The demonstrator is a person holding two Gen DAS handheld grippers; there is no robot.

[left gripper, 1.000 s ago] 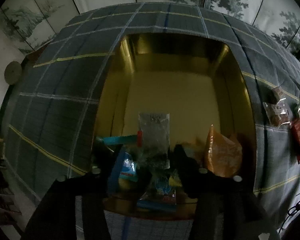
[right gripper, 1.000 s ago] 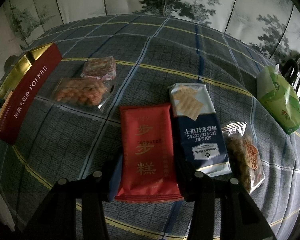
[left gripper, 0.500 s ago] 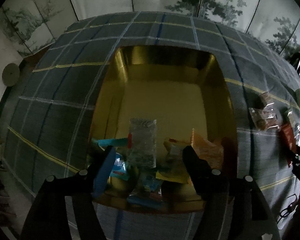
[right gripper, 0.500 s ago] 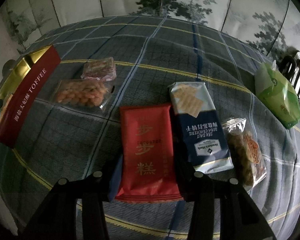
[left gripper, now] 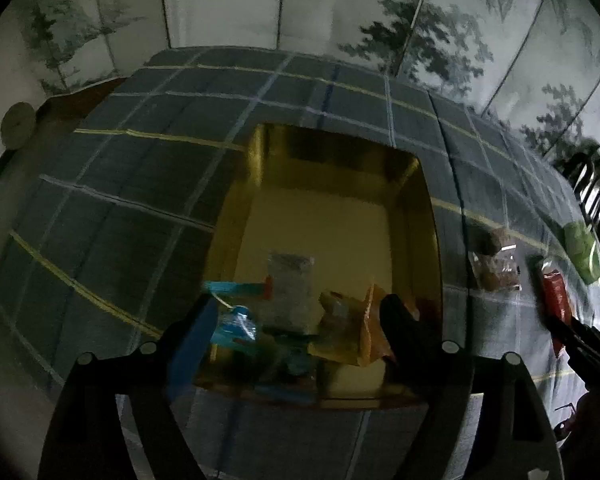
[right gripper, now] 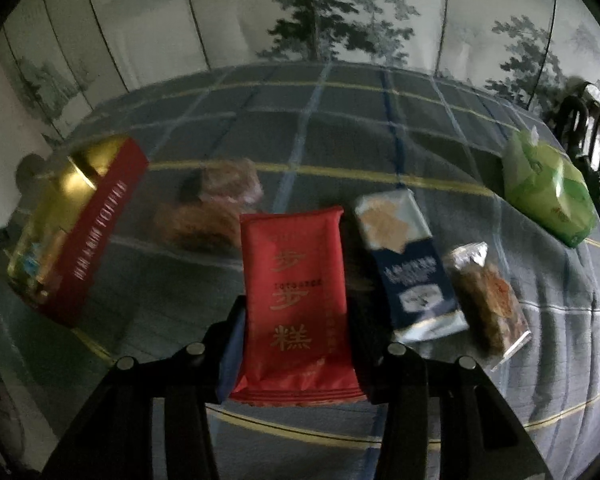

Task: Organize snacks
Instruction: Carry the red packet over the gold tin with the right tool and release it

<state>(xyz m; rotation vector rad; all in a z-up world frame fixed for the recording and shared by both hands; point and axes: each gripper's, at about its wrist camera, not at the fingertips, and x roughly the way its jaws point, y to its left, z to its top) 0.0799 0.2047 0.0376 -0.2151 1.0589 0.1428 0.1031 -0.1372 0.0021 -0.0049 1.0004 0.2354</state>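
2 grippers had risen: left gripper (left gripper: 296,316), just opened, empty above gold tin (left gripper: 420,184); right gripper (right gripper: 296,316) pinching red packet (right gripper: 296,292) off plaid tablecloth (right gripper: 340,128)

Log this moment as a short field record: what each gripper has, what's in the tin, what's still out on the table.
left gripper: jaws have just been opening, nothing between them, above the tin
right gripper: shut on red packet
gold tin: holds several small snack packets at its near end
on the tablecloth: blue cracker pack, clear bag of brown snacks, green bag, two blurred clear packets beside the tin
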